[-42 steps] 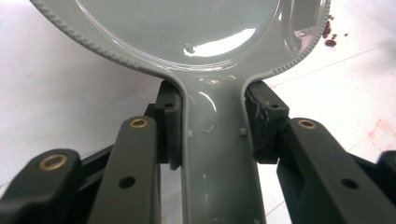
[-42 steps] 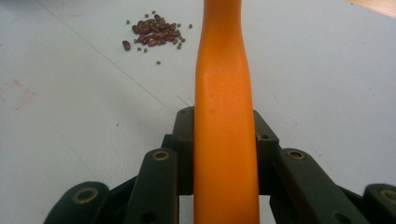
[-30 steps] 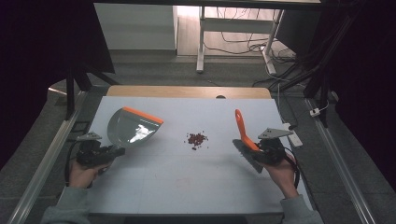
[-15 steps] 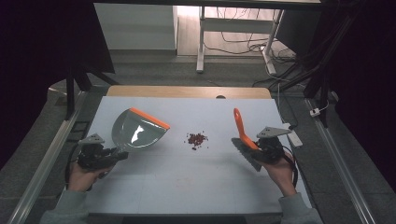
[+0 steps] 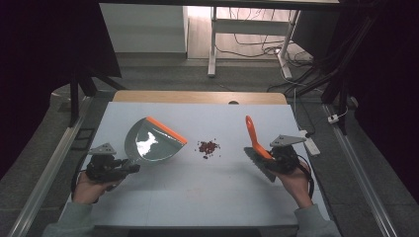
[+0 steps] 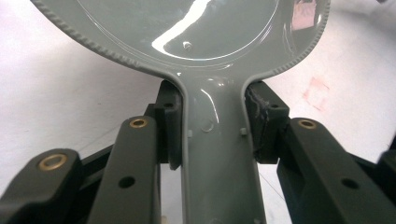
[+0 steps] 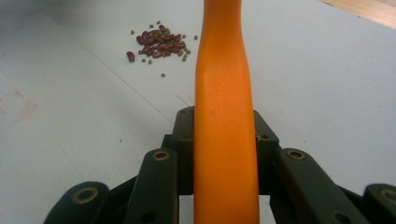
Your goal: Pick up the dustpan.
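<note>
A grey dustpan with an orange front lip rests on the white table, its lip facing right toward a small pile of red beans. My left gripper is shut on the pan's handle; in the left gripper view both pads clamp the grey dustpan at the neck of its handle, inside my left gripper. Right of the beans, my right gripper is shut on a brush with an orange handle. The right gripper view shows the brush handle between the jaws of my right gripper, with the beans ahead to the left.
The white table top has a wooden strip along its far edge. A white power strip lies at the right edge near my right hand. Metal rails run along both sides of the table.
The dustpan has swung and shifted a little to the right, so its orange lip lies closer to the beans. The right gripper and brush have stayed where they were.
</note>
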The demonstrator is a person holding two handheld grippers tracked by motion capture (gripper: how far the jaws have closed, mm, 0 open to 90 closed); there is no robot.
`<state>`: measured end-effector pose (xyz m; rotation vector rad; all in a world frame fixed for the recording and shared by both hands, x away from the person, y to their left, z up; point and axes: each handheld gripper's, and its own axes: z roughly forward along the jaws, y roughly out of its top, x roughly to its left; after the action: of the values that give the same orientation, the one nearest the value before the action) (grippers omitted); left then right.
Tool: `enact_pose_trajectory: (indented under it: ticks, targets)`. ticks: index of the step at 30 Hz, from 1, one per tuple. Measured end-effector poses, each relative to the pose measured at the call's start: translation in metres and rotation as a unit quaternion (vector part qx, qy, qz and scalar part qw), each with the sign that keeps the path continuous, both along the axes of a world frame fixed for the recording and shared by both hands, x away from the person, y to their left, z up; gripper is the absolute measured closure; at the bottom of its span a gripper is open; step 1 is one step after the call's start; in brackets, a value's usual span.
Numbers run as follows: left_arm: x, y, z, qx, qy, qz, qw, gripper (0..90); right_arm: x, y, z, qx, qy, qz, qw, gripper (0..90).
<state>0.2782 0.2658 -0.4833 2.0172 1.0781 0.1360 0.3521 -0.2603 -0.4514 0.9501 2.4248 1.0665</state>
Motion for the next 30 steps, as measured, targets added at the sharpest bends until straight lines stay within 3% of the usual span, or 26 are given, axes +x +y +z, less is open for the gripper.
enact_pose_trajectory:
  ticks: [9, 17, 30]
  targets:
    - [0.000, -0.011, -0.002, 0.022, 0.009, -0.026, 0.9994, 61.7, 0.000, -0.001, -0.001, 0.000, 0.000, -0.001, 1.0000, 70.4]
    - [-0.001, -0.024, -0.004, 0.027, 0.016, -0.058, 0.9978, 61.7, 0.000, 0.000, -0.001, -0.001, 0.000, -0.002, 1.0000, 70.4]
    - [0.002, -0.047, -0.016, 0.068, 0.049, -0.097, 0.9918, 61.6, 0.000, 0.002, -0.002, -0.003, 0.002, -0.001, 1.0000, 70.4]
